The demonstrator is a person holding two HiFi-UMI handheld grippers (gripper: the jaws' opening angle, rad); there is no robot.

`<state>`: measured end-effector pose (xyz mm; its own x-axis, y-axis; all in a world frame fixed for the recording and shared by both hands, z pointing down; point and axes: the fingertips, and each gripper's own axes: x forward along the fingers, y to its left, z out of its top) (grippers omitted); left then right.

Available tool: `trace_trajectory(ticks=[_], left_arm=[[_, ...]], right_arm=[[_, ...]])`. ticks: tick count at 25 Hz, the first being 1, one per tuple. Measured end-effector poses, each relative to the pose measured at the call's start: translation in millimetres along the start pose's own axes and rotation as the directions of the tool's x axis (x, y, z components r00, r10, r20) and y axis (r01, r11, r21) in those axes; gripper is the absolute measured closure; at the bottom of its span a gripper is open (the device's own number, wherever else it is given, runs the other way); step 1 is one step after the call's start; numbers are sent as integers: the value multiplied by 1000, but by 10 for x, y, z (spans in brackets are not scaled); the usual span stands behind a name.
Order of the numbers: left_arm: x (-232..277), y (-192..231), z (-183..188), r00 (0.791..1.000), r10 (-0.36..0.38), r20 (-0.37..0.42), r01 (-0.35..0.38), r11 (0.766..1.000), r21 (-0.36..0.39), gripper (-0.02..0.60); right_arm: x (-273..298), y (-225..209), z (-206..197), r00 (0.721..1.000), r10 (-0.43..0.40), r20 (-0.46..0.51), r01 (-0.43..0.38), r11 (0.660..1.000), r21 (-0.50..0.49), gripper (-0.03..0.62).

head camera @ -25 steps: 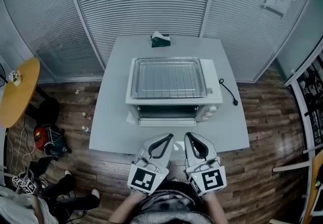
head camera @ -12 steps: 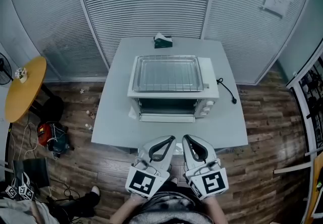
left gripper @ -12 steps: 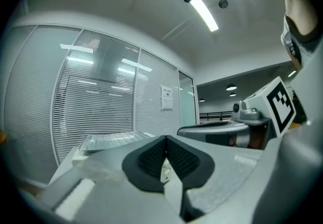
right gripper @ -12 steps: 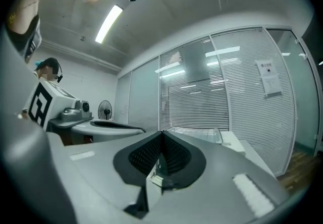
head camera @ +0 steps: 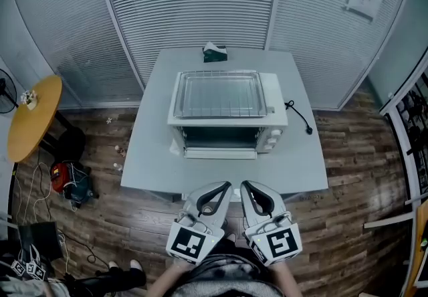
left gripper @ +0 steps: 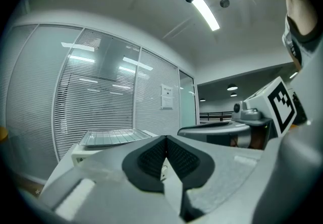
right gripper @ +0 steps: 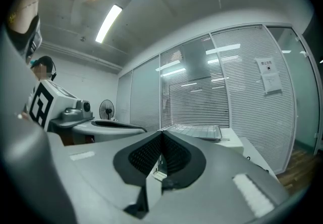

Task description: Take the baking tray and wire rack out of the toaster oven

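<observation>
1. A room walled with glass panels and closed blinds [head camera: 187, 8], straight ahead of the grippers, over a dark wooden floor [head camera: 348, 222].
2. A grey square table [head camera: 150, 155]; its near edge lies just ahead of both grippers.
3. A round yellow table [head camera: 30, 125], far off to the left gripper's side.
4. A white toaster oven [head camera: 275, 112] at the middle of the grey table, ahead of the grippers, its door [head camera: 221, 153] folded down towards them.
5. The baking tray [head camera: 179, 98] sits on top of the oven, with the wire rack [head camera: 221, 91] apparently lying in it.
6. The left gripper [head camera: 226, 186] and right gripper [head camera: 245, 184], side by side, level, jaws pressed together, holding nothing.
7. A black power cord [head camera: 297, 118] on the table, ahead and right.
8. A small green thing [head camera: 214, 53] beyond the oven.
</observation>
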<state>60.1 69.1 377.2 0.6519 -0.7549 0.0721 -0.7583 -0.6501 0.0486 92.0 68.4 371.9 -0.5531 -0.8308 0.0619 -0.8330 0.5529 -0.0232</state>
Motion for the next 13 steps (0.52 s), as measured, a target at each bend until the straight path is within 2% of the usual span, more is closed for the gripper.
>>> trace_trajectory(ticks=[13], left_arm=[[70,-58,-50,1000,-15,-15,14,1000,-25,577]], right_arm=[[-19,-96,-29,1000,-17,-13,17,1000,6,592]])
